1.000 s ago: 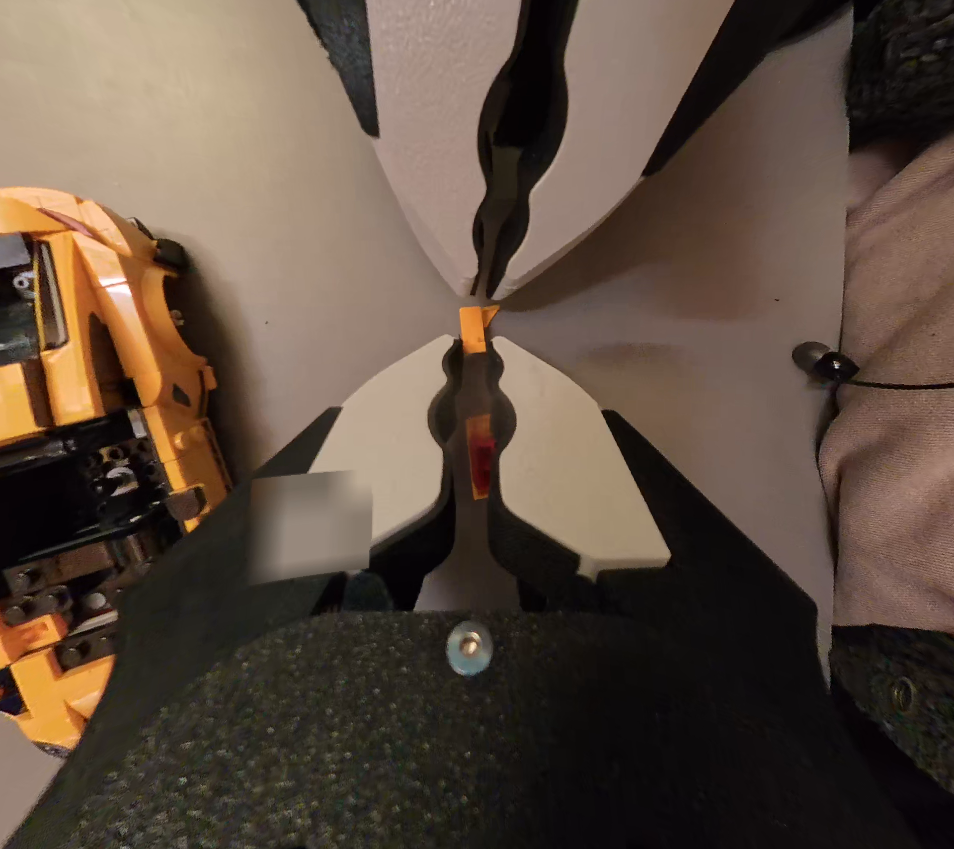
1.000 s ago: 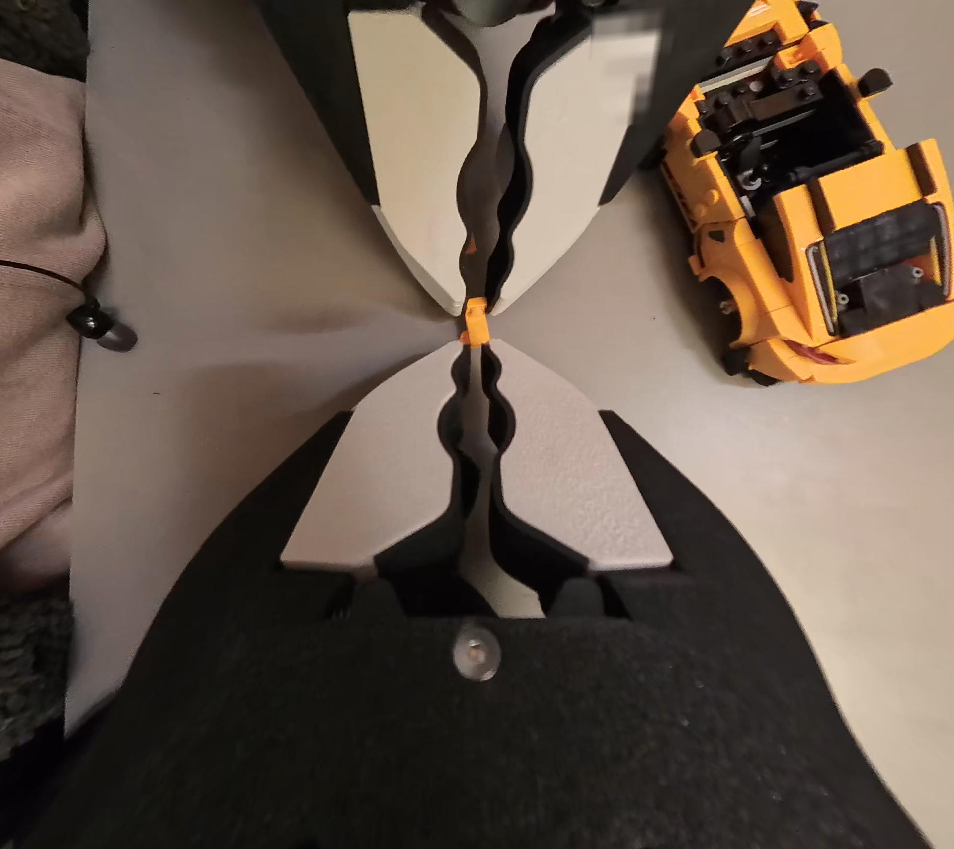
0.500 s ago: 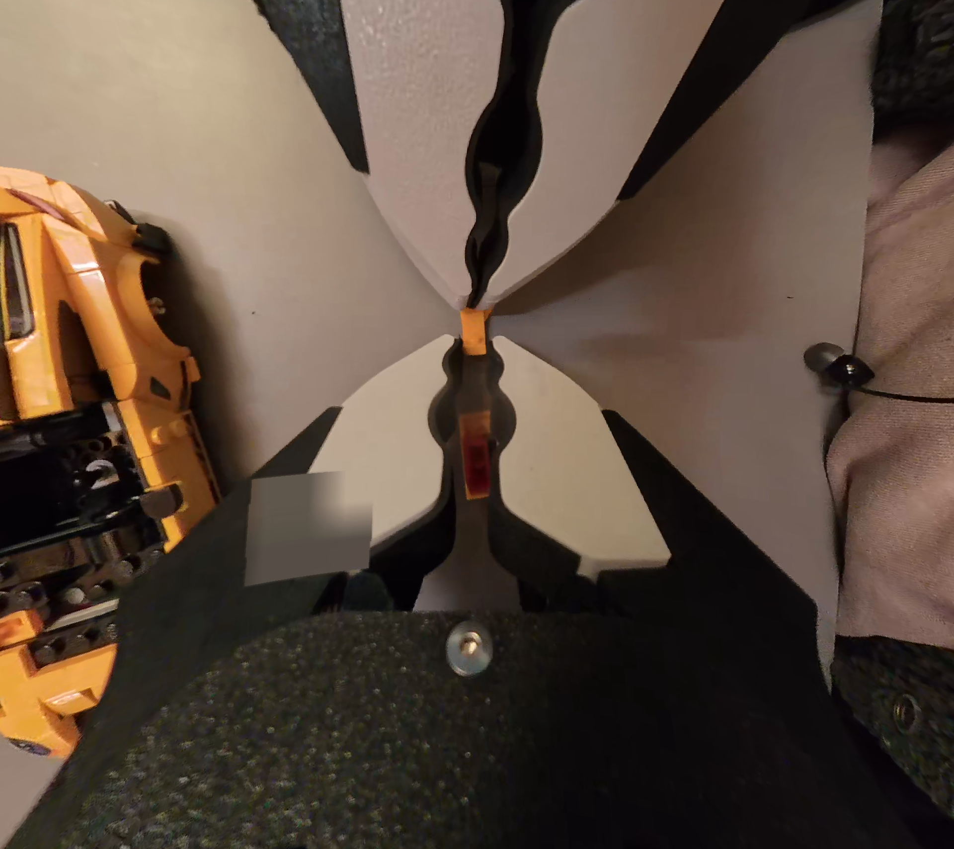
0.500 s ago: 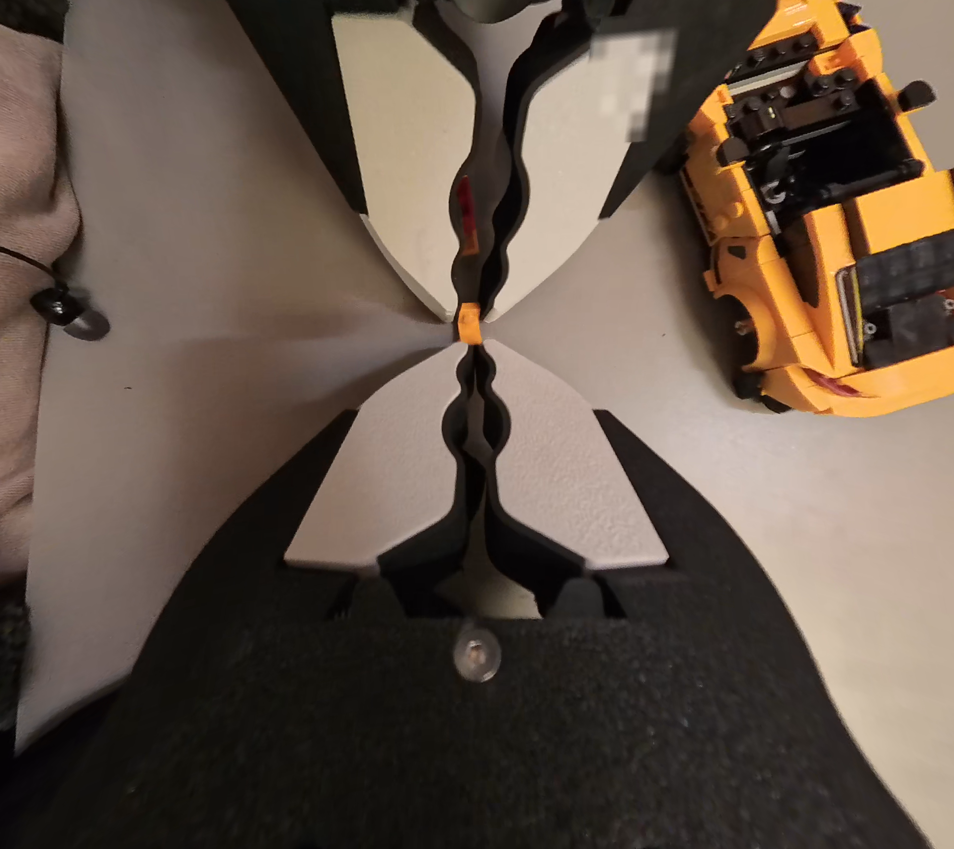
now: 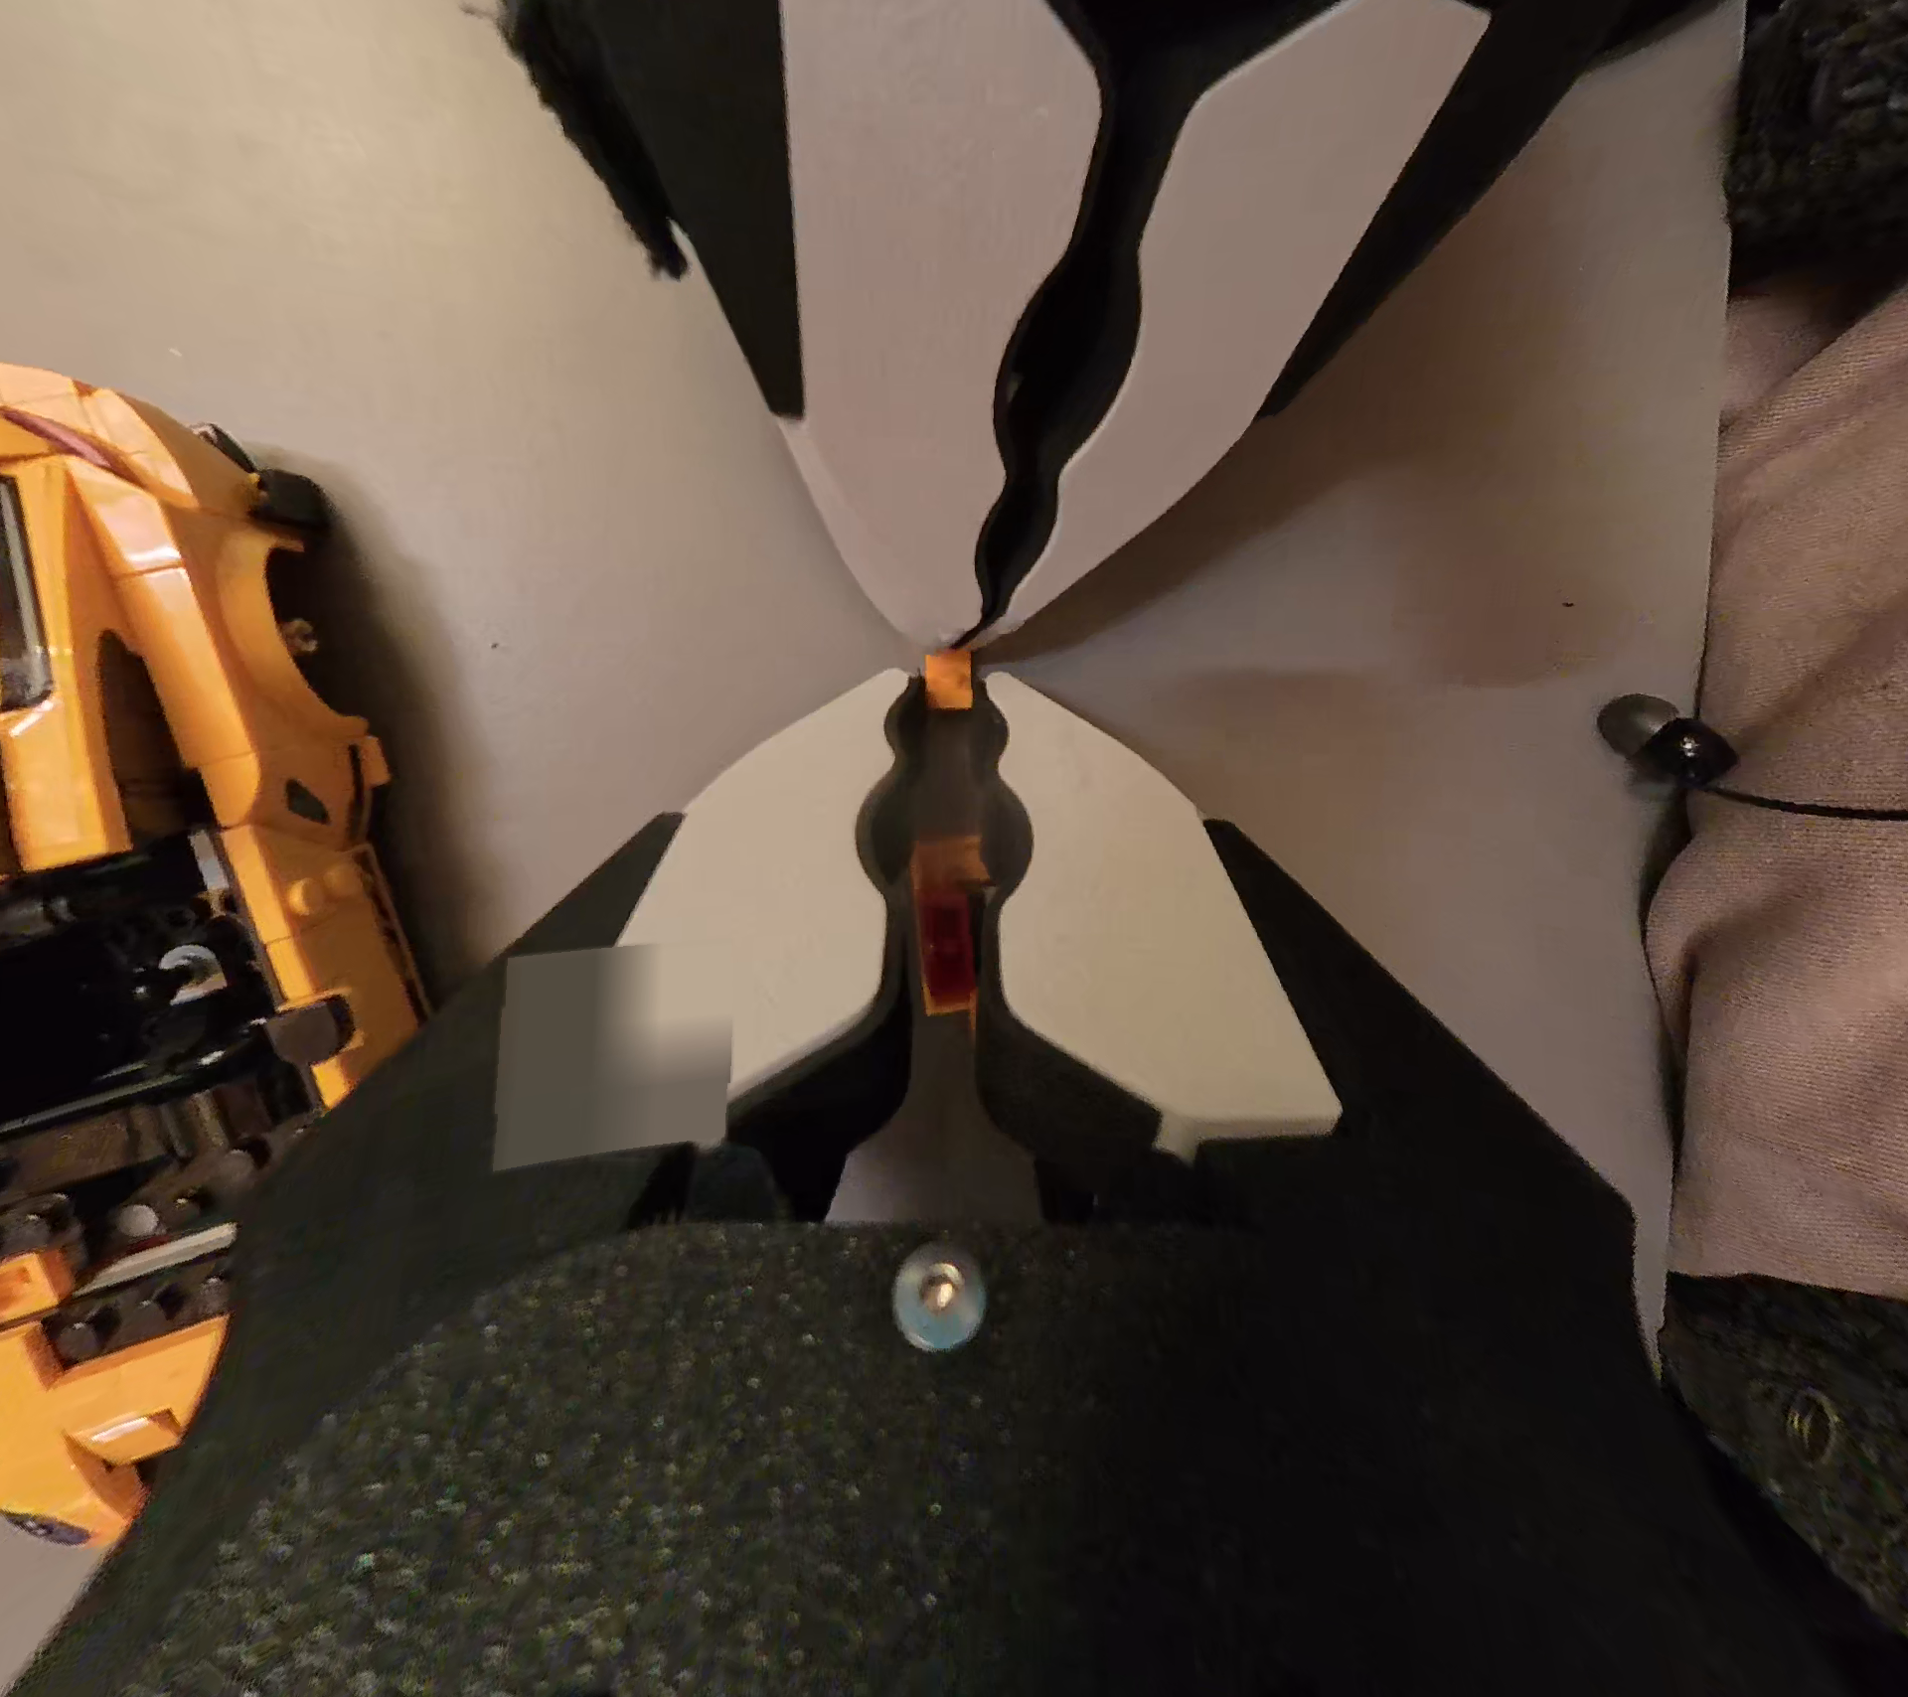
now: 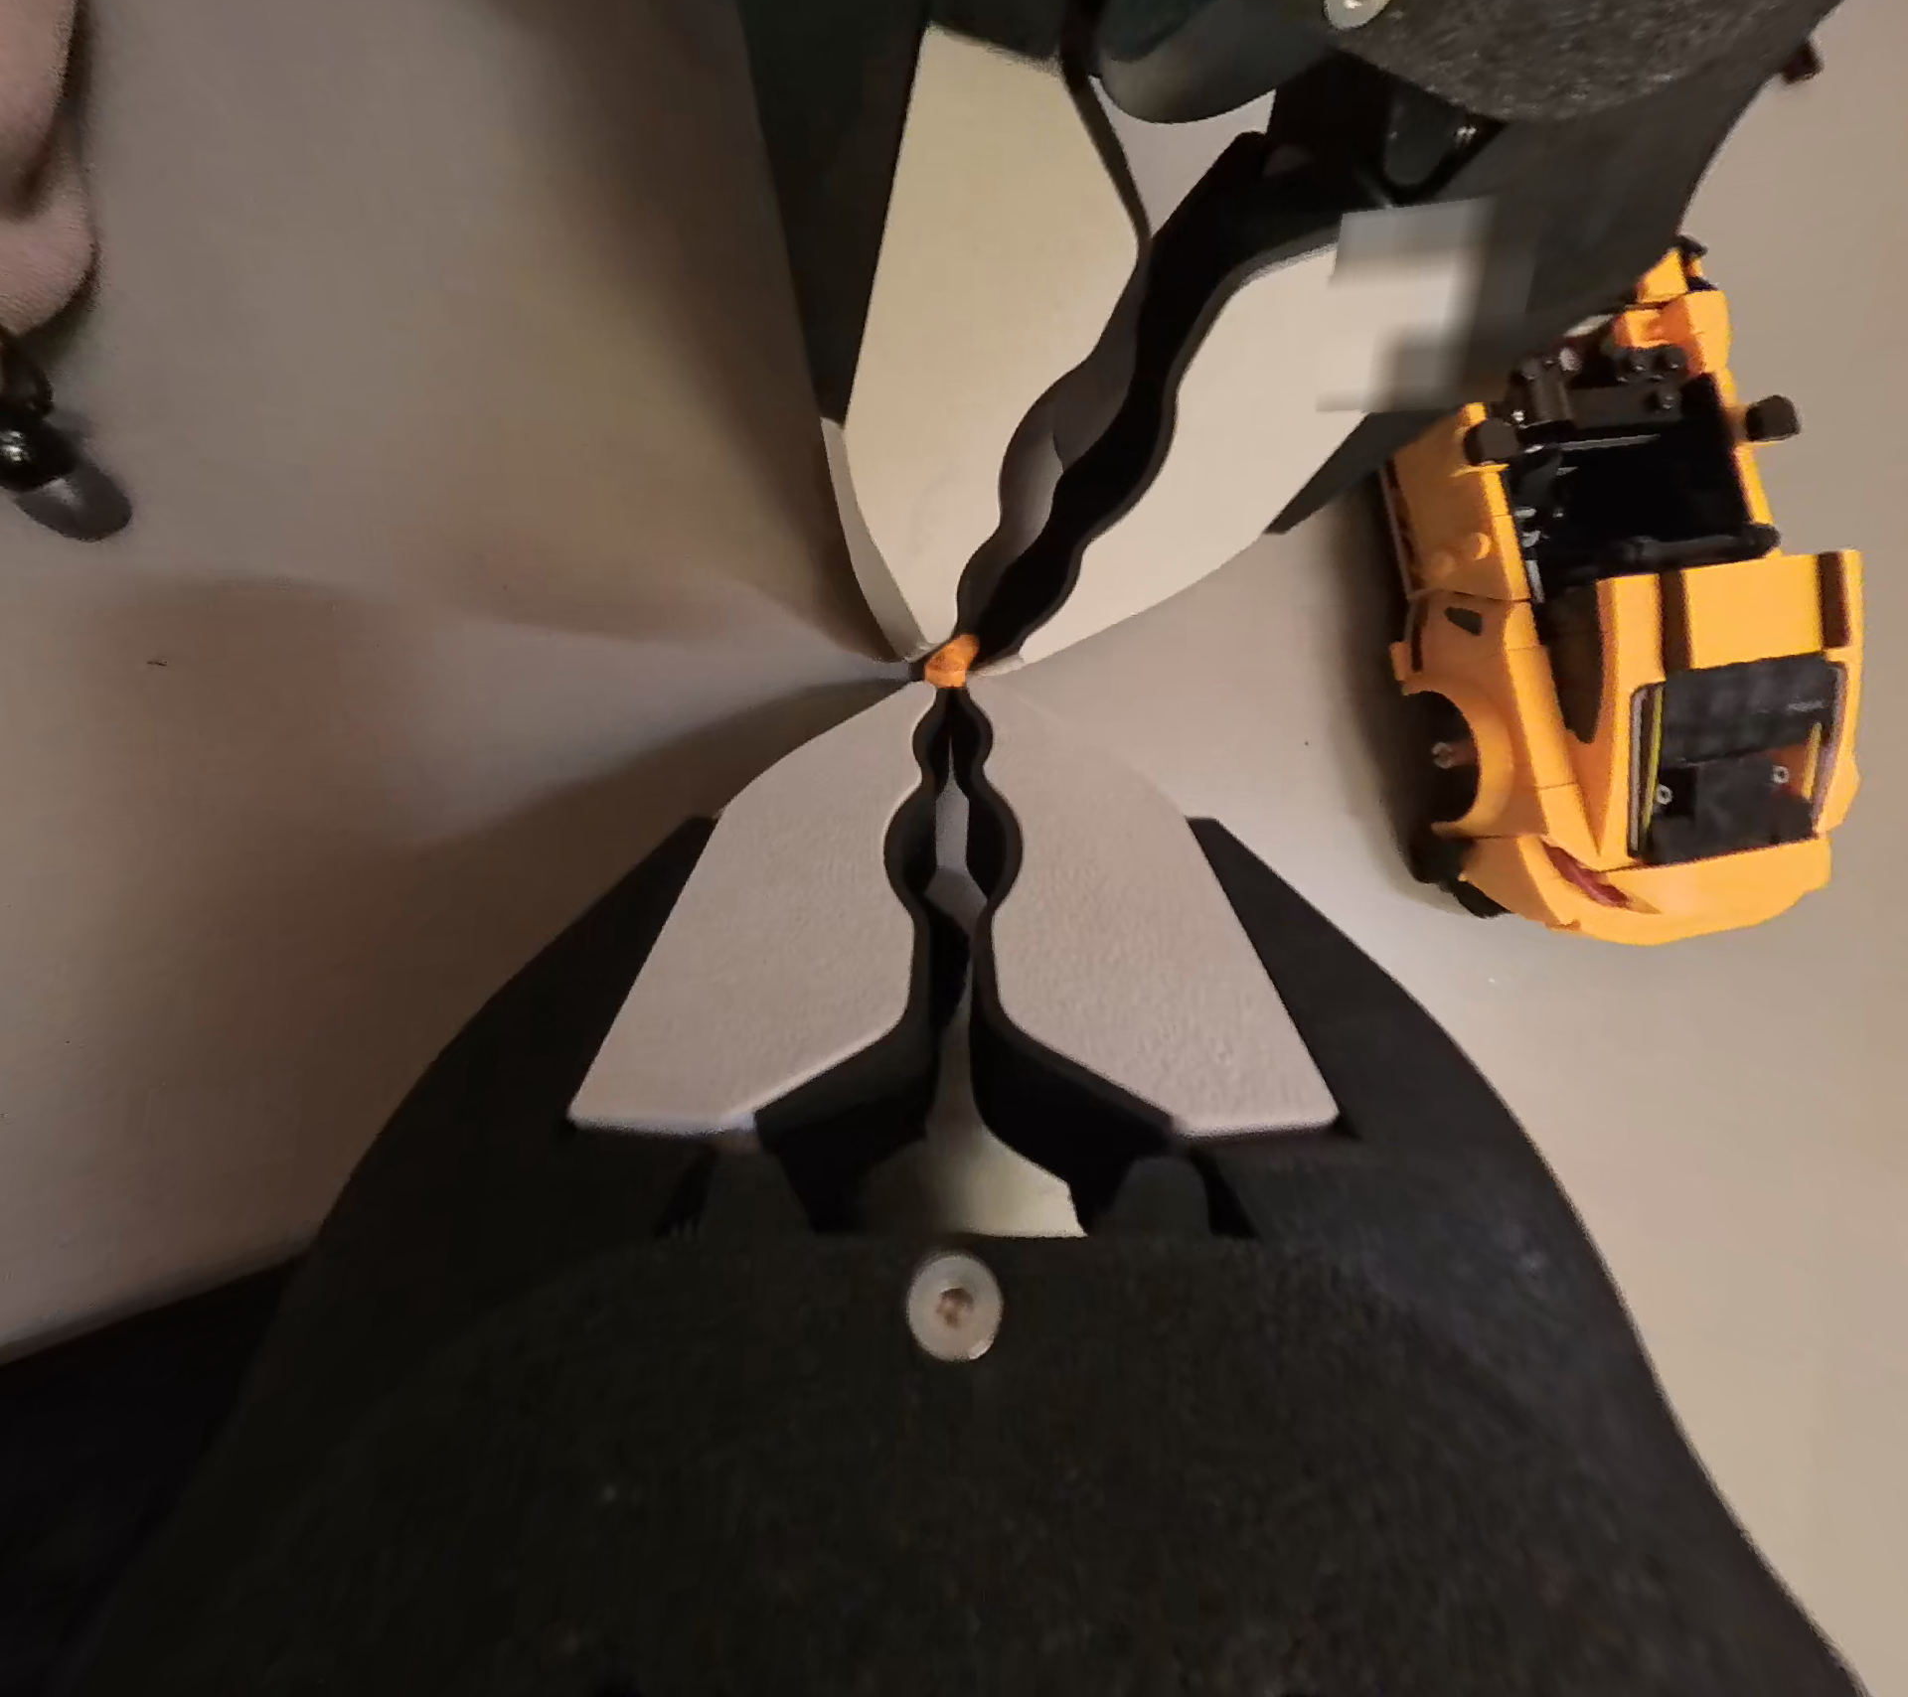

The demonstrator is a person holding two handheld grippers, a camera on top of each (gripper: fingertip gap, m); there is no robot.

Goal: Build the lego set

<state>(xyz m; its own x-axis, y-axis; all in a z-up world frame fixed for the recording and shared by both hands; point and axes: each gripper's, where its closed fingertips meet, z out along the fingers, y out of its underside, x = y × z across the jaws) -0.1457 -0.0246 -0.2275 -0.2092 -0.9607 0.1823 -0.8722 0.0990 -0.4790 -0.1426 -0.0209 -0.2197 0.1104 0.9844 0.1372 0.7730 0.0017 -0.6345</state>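
Orange lego piece (image 5: 948,679) pinched between both hand-held grippers' wavy-edged tips.

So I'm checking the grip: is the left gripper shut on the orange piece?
Shut: the left gripper has its fingertips clamped on the orange piece.

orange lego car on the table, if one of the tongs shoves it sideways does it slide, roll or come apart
The orange lego car probably slides rather than rolls: no wheels show in its arches. Its open black middle looks unfinished, so loose bricks may pop off. It is likely light and stiff.

Pale tabletop (image 5: 310,202), pinkish cloth (image 5: 1817,718), black cord toggle (image 5: 1678,755)
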